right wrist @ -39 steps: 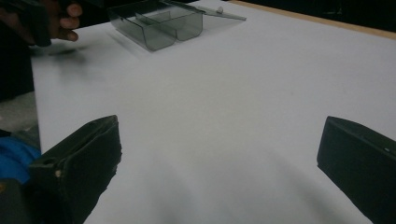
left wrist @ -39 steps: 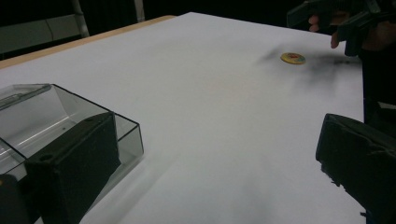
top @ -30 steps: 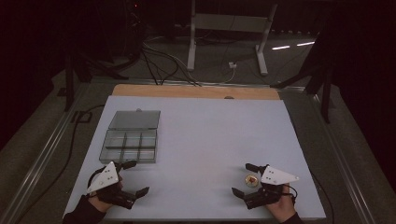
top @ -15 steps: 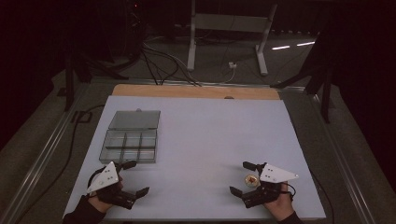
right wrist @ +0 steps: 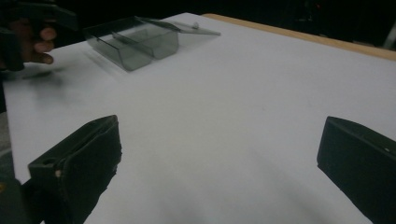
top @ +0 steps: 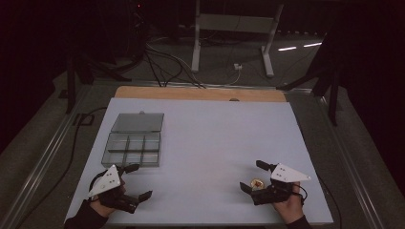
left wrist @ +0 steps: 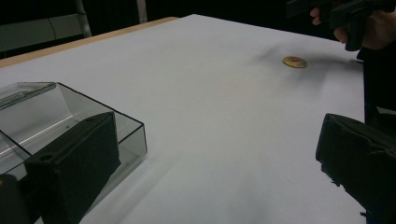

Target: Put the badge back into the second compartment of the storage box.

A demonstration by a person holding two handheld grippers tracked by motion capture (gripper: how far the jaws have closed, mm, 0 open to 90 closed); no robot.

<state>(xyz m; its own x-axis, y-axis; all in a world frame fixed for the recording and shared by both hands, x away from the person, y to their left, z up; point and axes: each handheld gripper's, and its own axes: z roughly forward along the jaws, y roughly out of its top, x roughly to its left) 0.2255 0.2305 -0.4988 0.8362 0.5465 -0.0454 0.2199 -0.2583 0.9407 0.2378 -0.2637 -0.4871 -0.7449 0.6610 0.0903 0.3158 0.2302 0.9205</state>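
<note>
On matte white table (top: 205,143): clear compartmented plastic box (top: 133,148), round gold disc (top: 257,183); left gripper (top: 135,182), right gripper (top: 251,175) low, jaws apart.

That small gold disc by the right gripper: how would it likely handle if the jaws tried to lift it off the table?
The gold disc lies flat and thin on the white table, so it probably offers little edge to pinch and may slide instead. It looks rigid and light. Lying flat, it seems unlikely to roll. The right gripper is open around it.

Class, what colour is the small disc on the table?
Gold with a red centre; left gripper view shows it best.
</note>
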